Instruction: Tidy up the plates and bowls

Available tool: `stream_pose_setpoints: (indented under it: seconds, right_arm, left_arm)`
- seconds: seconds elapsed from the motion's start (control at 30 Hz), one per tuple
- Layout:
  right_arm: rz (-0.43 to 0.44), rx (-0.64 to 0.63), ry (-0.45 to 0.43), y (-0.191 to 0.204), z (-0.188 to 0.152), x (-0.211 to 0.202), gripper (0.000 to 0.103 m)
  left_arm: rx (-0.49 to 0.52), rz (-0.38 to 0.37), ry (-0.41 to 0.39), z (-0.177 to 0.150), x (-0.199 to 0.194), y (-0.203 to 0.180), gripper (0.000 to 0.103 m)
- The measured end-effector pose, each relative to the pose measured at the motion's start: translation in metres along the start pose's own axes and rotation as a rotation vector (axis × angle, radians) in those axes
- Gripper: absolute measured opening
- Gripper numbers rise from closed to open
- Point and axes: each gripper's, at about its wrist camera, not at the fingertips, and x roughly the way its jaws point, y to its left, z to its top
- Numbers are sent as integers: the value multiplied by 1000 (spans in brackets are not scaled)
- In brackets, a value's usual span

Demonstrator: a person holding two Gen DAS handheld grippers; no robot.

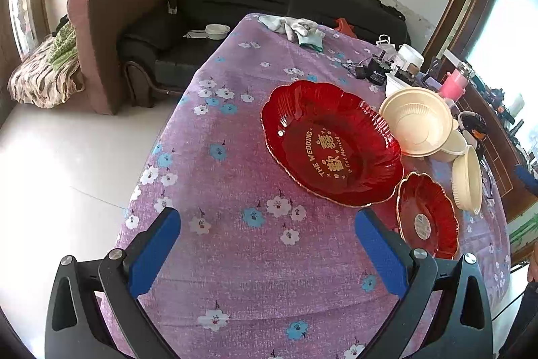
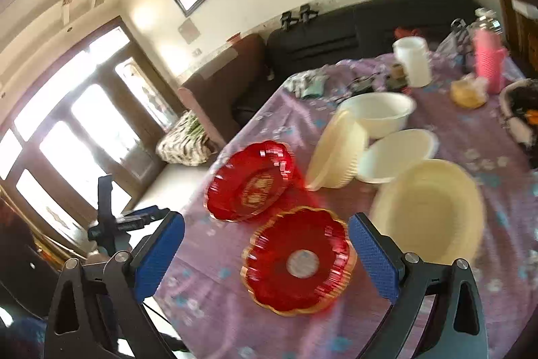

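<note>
Both the left gripper (image 1: 267, 238) and right gripper (image 2: 265, 241) are hovering, jaws wide apart and empty, over the floral tablecloth (image 1: 235, 275); the large red plate (image 1: 331, 142) is lying at one o'clock, the cream bowls (image 1: 417, 120) at two o'clock beyond it.

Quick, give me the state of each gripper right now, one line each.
Left gripper: open, holding nothing, above bare tablecloth.
Right gripper: open, holding nothing, small red plate seen between its fingers but not gripped.
</note>
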Motion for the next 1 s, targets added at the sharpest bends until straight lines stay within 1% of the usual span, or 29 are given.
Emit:
stream_pose_setpoints:
  seconds: [0.07, 0.13, 0.17, 0.2, 0.23, 0.27, 0.33, 0.37, 0.4, 0.43, 0.5, 0.6, 0.67, 0.73, 0.77, 0.8, 0.83, 0.87, 0.9, 0.93, 0.97, 1.0]
  right_arm:
    - [21, 26, 76, 10, 9, 22, 100]
    - [-10, 67, 166, 12, 16, 52, 100]
    - [-10, 84, 189, 10, 17, 60, 100]
    - [-14, 89, 210, 12, 19, 69, 100]
    - [-42, 78, 257, 14, 21, 89, 100]
    - [-58, 88, 279, 12, 23, 100, 100]
    - [-77, 132, 295, 8, 27, 120, 97]
    - [-73, 133, 305, 8, 30, 128, 94]
    - [-72, 128, 314, 9, 33, 137, 81]
    - [-61, 139, 332, 8, 34, 146, 65]
    - [-76, 150, 368, 6, 33, 164, 54]
    - [-132, 132, 383, 5, 31, 177, 53]
    - [-149, 142, 391, 1, 30, 186, 53]
    - [-189, 130, 398, -3, 28, 195, 53]
    - [-187, 133, 402, -5, 27, 198, 51]
    - [-187, 134, 412, -7, 26, 204, 44]
    - [-217, 133, 417, -10, 24, 210, 41]
    - [-224, 139, 417, -12, 24, 211, 41]
    - [-214, 146, 426, -16, 23, 215, 36]
    - [-220, 141, 430, -16, 22, 217, 30]
    - [-232, 140, 430, -18, 21, 218, 28]
    - [-224, 145, 427, -20, 21, 220, 22]
  left_arm:
    - [6, -13, 19, 10, 6, 0, 103]
    - [8, -3, 55, 21, 17, 1, 101]
    - [8, -1, 63, 25, 20, 0, 99]
    - [11, -1, 72, 31, 25, -1, 92]
    - [18, -2, 85, 36, 30, -3, 88]
    - [20, 3, 103, 42, 37, -3, 85]
    - [22, 15, 126, 50, 49, -5, 72]
    - [32, 19, 139, 54, 56, -7, 69]
    - [35, 26, 157, 59, 64, -7, 65]
    - [32, 34, 165, 62, 69, -7, 61]
    - [24, 42, 180, 70, 82, -5, 57]
    - [-13, 29, 194, 79, 96, 5, 48]
    - [-20, 19, 202, 81, 102, 7, 44]
    - [-24, 0, 211, 82, 109, 6, 35]
    - [-27, -6, 216, 82, 112, 6, 33]
    - [-29, -4, 220, 83, 115, 5, 32]
    - [-25, 2, 224, 83, 119, 4, 29]
    - [-20, 4, 225, 83, 122, 2, 28]
    - [-19, 3, 227, 83, 125, 2, 23]
    - [-23, -1, 233, 84, 128, 1, 15]
    - [-27, -10, 238, 83, 130, 1, 13]
    - [-25, -6, 236, 82, 132, 1, 12]
